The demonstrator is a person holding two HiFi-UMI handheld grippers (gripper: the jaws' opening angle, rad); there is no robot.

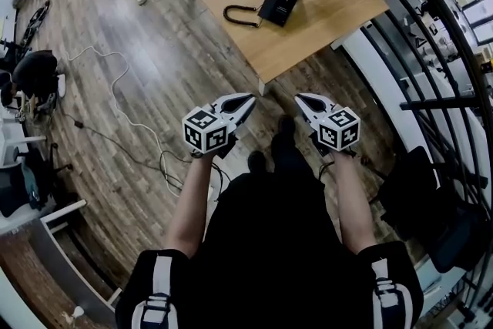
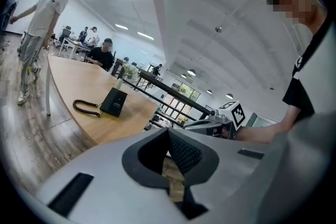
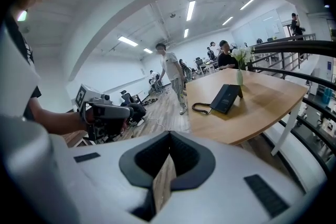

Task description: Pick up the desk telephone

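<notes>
The left gripper (image 1: 248,100) and right gripper (image 1: 300,99) are both closed on nothing and well short of the telephone (image 1: 279,1), which sits on the table (image 1: 331,8) straight ahead, slightly nearer the right one, with its cord (image 1: 240,15) trailing left.

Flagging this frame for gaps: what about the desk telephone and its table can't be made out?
Desk telephone: keys and handset too small to tell apart in all three views.
Table: far end cut off by the head view's top edge.
Coiled cord: its plug end too small, head view.
</notes>
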